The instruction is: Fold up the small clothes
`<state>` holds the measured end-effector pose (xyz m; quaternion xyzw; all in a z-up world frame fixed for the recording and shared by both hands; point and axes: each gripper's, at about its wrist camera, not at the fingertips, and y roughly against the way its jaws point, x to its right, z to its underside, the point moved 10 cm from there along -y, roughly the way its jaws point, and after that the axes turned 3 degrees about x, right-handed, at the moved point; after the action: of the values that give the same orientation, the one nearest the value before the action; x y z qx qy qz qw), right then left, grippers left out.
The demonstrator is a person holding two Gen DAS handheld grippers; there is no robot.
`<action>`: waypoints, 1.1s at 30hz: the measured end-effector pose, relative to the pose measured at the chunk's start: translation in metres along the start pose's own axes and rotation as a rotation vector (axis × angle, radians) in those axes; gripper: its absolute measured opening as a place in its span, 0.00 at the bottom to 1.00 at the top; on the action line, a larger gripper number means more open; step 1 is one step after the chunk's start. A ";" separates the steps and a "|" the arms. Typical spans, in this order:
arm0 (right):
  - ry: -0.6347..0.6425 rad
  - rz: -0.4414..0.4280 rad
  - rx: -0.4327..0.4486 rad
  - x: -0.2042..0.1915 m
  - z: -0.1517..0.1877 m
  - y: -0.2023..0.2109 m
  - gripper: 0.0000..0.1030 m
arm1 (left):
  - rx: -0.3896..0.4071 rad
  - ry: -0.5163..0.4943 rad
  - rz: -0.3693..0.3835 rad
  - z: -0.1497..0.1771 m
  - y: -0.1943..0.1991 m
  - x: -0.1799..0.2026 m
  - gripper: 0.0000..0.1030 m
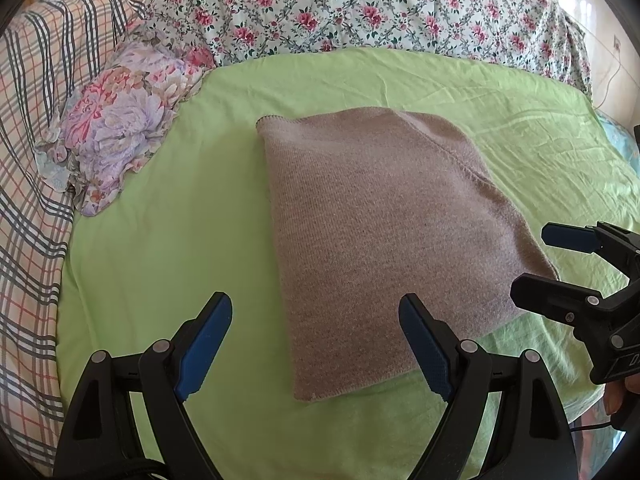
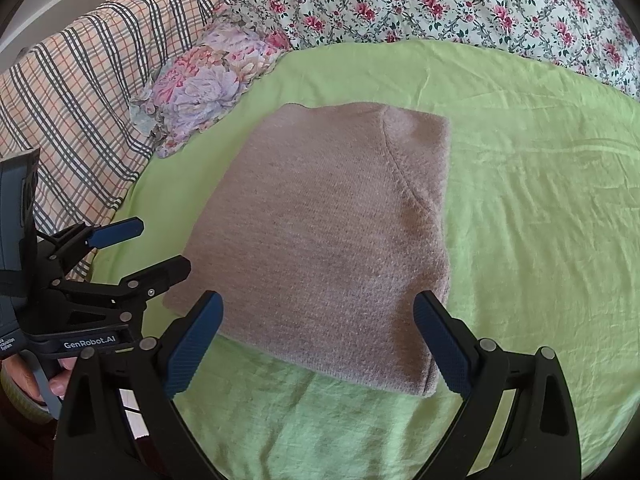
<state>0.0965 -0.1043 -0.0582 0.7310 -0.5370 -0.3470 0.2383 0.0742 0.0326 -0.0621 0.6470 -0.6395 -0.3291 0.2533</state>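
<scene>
Lying folded flat in the middle of the green sheet [image 1: 168,240], the knit garment [image 1: 380,240] sits just beyond the left gripper [image 1: 316,344] and right gripper [image 2: 320,344], both wide open and empty.

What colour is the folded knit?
Pinkish beige knit; clearest in the right wrist view.

A bed covered by a light green sheet [image 1: 160,240] carries a folded, pinkish-beige knit garment [image 1: 380,240] lying flat near its middle. A crumpled floral cloth [image 1: 124,120] rests at the sheet's left edge, against a plaid blanket [image 1: 36,120]; a rose-patterned quilt [image 1: 360,4] is heaped along the far side.
</scene>
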 end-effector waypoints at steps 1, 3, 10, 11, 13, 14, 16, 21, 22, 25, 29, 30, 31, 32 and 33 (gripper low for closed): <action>0.000 0.001 0.000 0.000 0.000 0.000 0.93 | -0.001 0.001 0.001 0.000 0.000 0.000 0.83; 0.001 -0.002 -0.001 0.001 0.000 0.000 0.93 | 0.000 0.001 0.000 0.001 0.000 0.000 0.83; 0.002 -0.001 0.000 0.000 -0.001 0.000 0.93 | 0.001 0.002 0.000 0.001 0.000 0.000 0.83; 0.002 -0.002 0.000 0.000 -0.001 0.000 0.93 | 0.001 0.002 0.000 0.001 0.000 -0.001 0.83; 0.001 -0.001 0.000 0.000 -0.001 0.000 0.93 | 0.001 0.001 -0.001 0.001 0.000 -0.001 0.83; 0.001 -0.001 0.001 0.000 -0.001 0.000 0.93 | 0.001 0.001 -0.003 0.001 0.000 -0.001 0.83; 0.002 -0.002 0.000 0.000 -0.001 0.000 0.93 | 0.002 0.000 -0.003 0.000 0.001 -0.001 0.83; 0.005 -0.004 0.002 -0.001 -0.004 0.001 0.93 | 0.001 0.004 -0.007 -0.002 0.001 -0.001 0.83; 0.004 -0.004 0.002 -0.001 -0.003 0.001 0.93 | 0.001 0.004 -0.007 -0.002 0.001 0.000 0.83; 0.003 -0.003 0.002 -0.001 -0.003 0.001 0.93 | 0.002 0.003 -0.007 -0.002 0.001 0.000 0.83; 0.004 -0.004 0.002 -0.002 -0.005 0.001 0.93 | 0.004 0.003 -0.008 -0.003 0.001 0.000 0.84; 0.004 -0.005 0.002 -0.001 -0.005 0.001 0.93 | 0.004 0.004 -0.009 -0.003 0.001 0.000 0.84; 0.005 -0.005 0.003 -0.002 -0.005 0.001 0.93 | 0.005 0.003 -0.009 -0.003 0.001 0.000 0.84; 0.004 -0.003 0.003 -0.002 -0.005 0.001 0.93 | 0.005 0.003 -0.008 -0.003 0.001 0.000 0.84; 0.003 -0.003 0.003 -0.002 -0.005 0.001 0.93 | 0.005 0.003 -0.009 -0.003 0.001 0.000 0.84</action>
<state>0.0989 -0.1033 -0.0541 0.7327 -0.5360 -0.3456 0.2377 0.0760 0.0319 -0.0594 0.6511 -0.6368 -0.3278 0.2512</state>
